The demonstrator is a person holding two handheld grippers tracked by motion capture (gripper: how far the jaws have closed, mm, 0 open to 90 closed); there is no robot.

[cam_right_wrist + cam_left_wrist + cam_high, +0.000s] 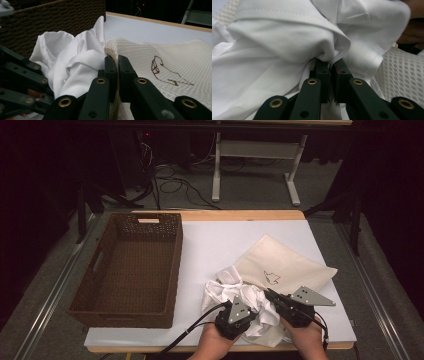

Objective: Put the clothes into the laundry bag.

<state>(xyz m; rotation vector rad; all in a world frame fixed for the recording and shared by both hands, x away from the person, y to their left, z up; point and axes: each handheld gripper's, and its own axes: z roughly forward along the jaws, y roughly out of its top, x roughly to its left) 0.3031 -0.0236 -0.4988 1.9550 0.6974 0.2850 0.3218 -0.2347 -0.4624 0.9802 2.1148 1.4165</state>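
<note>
One white garment (287, 47) lies crumpled at the near edge of the table, and the left gripper (331, 65) has its two jaws pressed together on a fold of it, with the cloth bunched just above the jaw tips. One cream mesh bag (175, 62) lies beside and partly under the garment; the right gripper (117, 58) has its jaws clamped on the bag's rim, with the bag spreading to the right of the jaws. One brown woven basket (170, 270) stands on the one white table (210, 245), behind the garment as the right jaws see it.
</note>
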